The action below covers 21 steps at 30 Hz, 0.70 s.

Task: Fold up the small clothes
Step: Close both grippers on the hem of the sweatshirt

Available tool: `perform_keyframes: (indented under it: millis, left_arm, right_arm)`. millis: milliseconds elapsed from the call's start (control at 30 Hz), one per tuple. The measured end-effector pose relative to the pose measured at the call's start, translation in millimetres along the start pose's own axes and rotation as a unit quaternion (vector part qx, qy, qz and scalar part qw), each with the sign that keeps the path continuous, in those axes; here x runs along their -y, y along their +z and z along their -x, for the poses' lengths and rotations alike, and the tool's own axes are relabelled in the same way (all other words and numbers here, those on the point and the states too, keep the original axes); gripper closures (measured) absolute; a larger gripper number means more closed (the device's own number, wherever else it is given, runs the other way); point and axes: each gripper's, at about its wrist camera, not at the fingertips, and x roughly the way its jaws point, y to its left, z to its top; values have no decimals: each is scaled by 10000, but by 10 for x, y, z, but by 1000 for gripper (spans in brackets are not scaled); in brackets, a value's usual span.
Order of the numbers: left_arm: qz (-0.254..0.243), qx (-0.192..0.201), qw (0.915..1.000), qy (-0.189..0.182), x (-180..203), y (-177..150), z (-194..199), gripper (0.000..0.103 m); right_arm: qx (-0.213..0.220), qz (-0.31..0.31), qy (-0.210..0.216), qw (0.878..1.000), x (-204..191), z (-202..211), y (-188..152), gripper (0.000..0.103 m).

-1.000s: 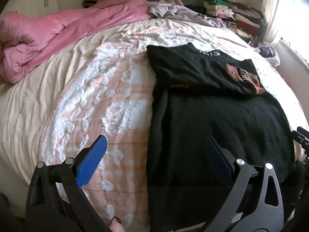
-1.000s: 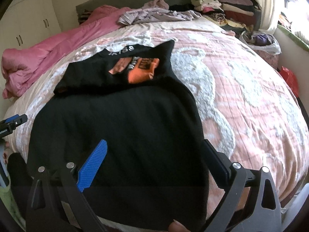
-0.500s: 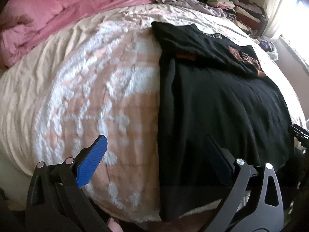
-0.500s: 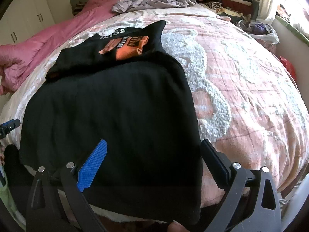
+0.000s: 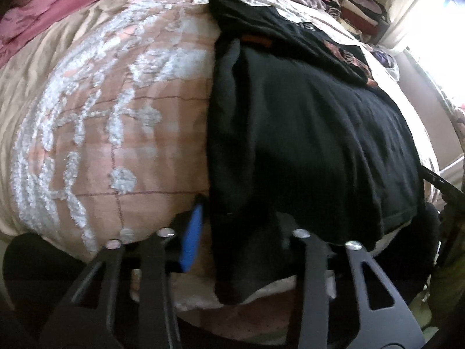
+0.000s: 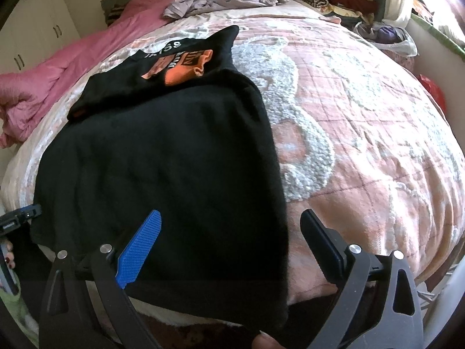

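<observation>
We see a soft black garment (image 6: 162,168) spread flat on the tufted pink bedspread (image 6: 363,145) — its near hem at six o'clock. Our left gripper (image 5: 229,232) is closing on the hem's left corner; our right gripper (image 6: 229,241) gapes wide, straddling the right corner — gripping nothing.

Sunlit window (image 6: 441,3), white wardrobe (image 6: 32,37)

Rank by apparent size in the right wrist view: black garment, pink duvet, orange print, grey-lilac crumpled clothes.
1. black garment, though nearness inflates it
2. pink duvet
3. grey-lilac crumpled clothes
4. orange print

The last two sit at different depths, so their order is unsure.
</observation>
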Motion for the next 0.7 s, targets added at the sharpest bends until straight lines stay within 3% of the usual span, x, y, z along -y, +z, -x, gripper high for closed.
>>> perform_keyframes:
  millis: [133,300,567,633,700]
  left_arm:
    - [12,12,10000,-11,-39,23,11,98]
    - [105,54,9998,-182,-93,29,69,99]
    - [42,-86,9998,-170,-20,8,-72,94]
    - [53,-51,9998,-165,-18,11,-75,97]
    - [30,-15,9999,-152,-17,20,-50,100]
  right_arm:
    - [-84,-58,75,9999,76,10,-59,30]
    - [-209,-38,43,9998,147,-16,-123,59]
    - [-236,-5,155,9996,177,-65,-132,65]
    - [-165,128,275,9994,127,-32,-117,93]
    - [-103,218,220,9995,100,-2,-108,94]
